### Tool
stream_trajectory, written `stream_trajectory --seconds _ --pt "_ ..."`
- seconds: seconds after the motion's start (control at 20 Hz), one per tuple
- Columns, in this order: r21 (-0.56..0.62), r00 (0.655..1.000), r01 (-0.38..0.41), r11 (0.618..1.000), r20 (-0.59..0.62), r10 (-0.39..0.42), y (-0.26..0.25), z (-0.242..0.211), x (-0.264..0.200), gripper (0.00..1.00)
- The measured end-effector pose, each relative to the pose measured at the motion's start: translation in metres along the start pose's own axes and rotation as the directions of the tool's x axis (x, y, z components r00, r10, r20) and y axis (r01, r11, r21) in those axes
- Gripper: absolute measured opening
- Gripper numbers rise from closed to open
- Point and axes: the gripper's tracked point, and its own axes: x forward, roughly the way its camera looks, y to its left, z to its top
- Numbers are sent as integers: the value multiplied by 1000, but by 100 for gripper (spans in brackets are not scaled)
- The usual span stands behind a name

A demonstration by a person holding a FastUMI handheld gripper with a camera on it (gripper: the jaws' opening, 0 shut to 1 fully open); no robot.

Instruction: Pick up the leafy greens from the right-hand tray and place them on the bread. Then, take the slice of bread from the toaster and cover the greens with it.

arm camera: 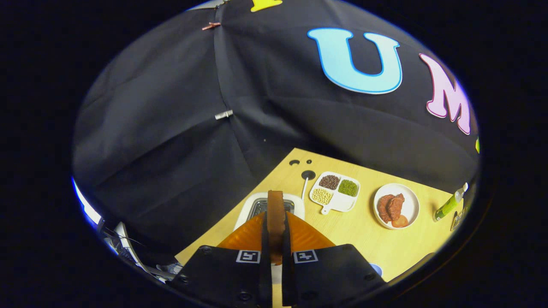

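A brown slice of bread (276,214) stands edge-on between my two fingers, and my gripper (276,233) is shut on it. The slice is held above the white toaster (295,202), whose dark slot (259,206) lies just beyond the fingers. Both fingers press on the slice's flat sides.
On the wooden table (364,239) beyond the toaster sit a white divided tray (336,205) of beans and seeds, a white plate (411,205) with brown meat and a tomato slice, and a green bottle (449,204) farther right. A cable runs to a hole (308,174) in the table.
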Motion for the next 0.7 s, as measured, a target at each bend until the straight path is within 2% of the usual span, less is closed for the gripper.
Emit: stream_trajectory --seconds 0.15,0.35,0.5,0.7 --pt "14 999 13 1000 44 -14 -20 10 -42 13" --pt "48 994 92 995 58 -95 -65 -2 -91 13" --pt "87 982 186 979 25 -189 -104 -38 -117 13" --pt "203 962 272 941 -52 -267 -138 -103 -126 13"
